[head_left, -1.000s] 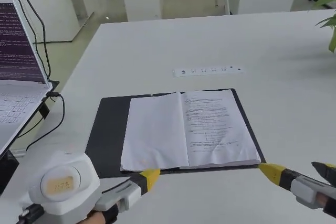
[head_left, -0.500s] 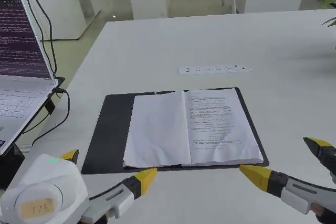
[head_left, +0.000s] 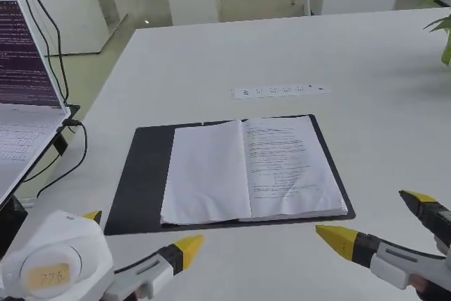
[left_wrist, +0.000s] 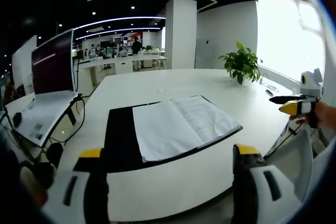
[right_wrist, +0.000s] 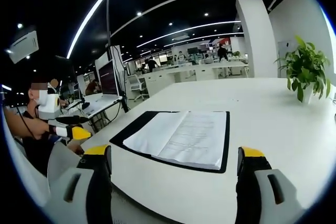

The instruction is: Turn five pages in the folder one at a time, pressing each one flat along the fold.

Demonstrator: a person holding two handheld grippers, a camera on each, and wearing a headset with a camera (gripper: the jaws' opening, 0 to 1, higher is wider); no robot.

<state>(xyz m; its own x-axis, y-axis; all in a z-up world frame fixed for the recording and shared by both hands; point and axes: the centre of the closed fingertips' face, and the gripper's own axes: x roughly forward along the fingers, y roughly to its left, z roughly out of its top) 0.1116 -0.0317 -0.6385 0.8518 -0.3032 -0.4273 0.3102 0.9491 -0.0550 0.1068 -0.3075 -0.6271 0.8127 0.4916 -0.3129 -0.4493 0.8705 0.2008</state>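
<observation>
Short of the open folder (head_left: 232, 170) on the desk (head_left: 211, 54), my left gripper (head_left: 140, 229) and right gripper (head_left: 371, 213) hung, jaws apart; pages turned unclear.

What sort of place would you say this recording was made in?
Most likely an open-plan office: a large white table carrying an open laptop and a power strip, a potted plant at its edge, and further rows of desks behind.

The folder (left_wrist: 173, 127) lies open on the table (left_wrist: 152, 82). The left gripper (left_wrist: 168, 151) has its jaws wide apart, just short of the folder's near edge. Right of the folder hangs the right gripper (left_wrist: 293, 108), to its left stands a laptop (left_wrist: 50, 80), and beyond it a plant (left_wrist: 242, 65).
</observation>
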